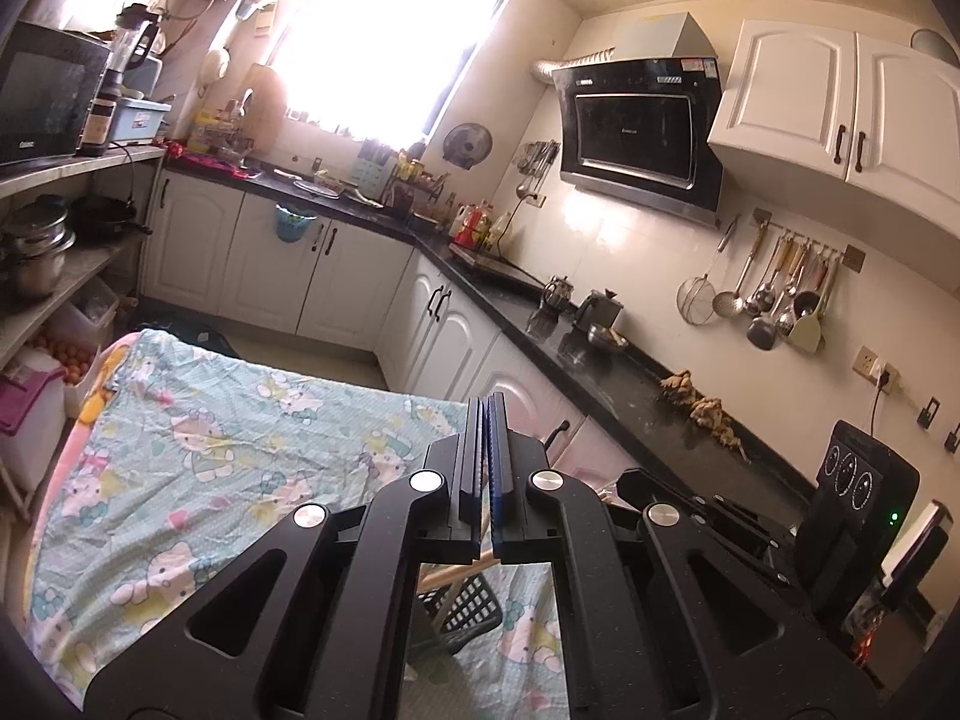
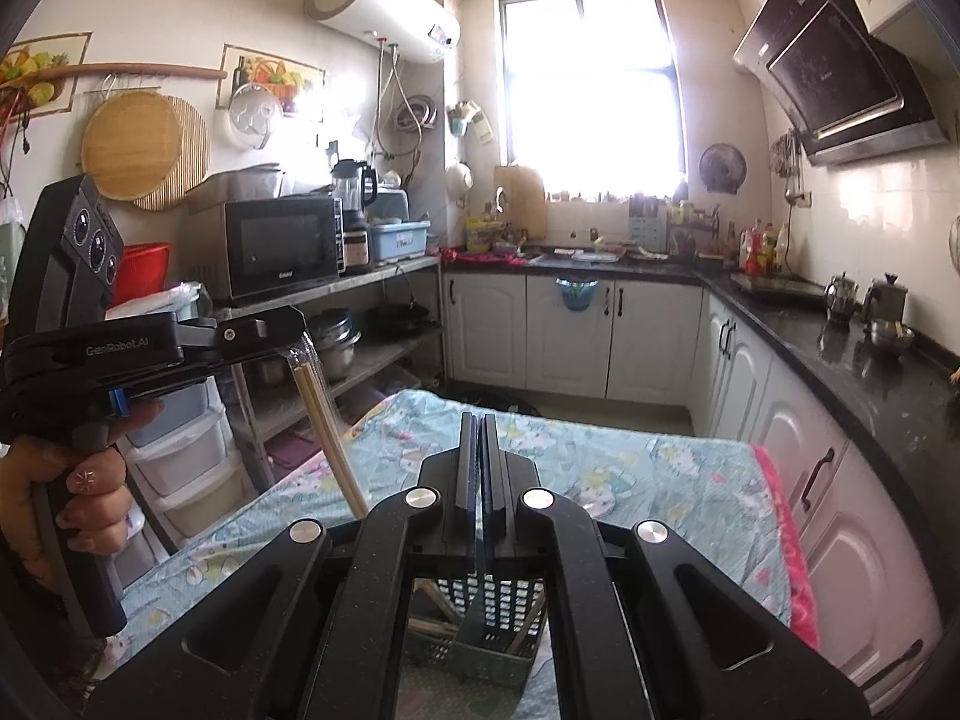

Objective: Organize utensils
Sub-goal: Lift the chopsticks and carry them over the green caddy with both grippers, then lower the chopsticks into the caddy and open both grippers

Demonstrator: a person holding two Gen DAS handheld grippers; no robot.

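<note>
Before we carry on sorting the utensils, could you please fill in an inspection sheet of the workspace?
Surface: table under a wrinkled cartoon-print cloth.
Job's things: chopsticks in a clear sleeve, hanging from the left gripper; dark basket on the cloth, wooden sticks inside.
Clutter: nothing seen on the cloth.
Grippers: left gripper shut on the chopsticks; right gripper shut, nothing seen between its fingers.
Cables: cord plugged into a wall socket above the counter.
Surroundings: kitchen with the counter, a microwave and a bright window.
</note>
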